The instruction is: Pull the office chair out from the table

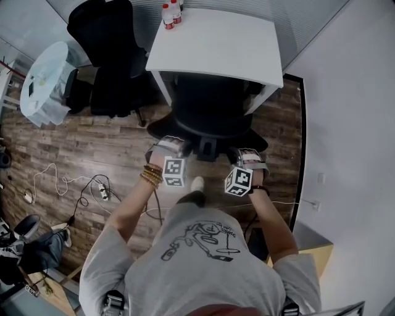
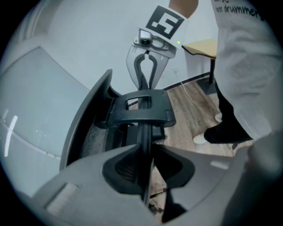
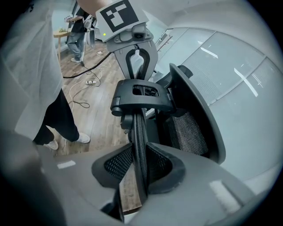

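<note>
A black office chair (image 1: 210,111) stands tucked under the white table (image 1: 216,43), its back toward me. In the head view my left gripper (image 1: 168,149) is at the left end of the backrest's top edge and my right gripper (image 1: 249,159) at the right end. The left gripper view shows my left gripper (image 2: 145,165) shut on the thin black backrest rim (image 2: 143,132), with the right gripper (image 2: 146,66) beyond it on the same rim. In the right gripper view my right gripper (image 3: 140,165) is shut on the mesh-edged rim (image 3: 139,128), facing the left gripper (image 3: 135,62).
Red-capped bottles (image 1: 171,13) stand on the table's far left corner. A second black chair (image 1: 105,55) and a pale round table (image 1: 46,80) are at the back left. Cables and a power strip (image 1: 102,191) lie on the wood floor. A white wall (image 1: 352,123) runs along the right.
</note>
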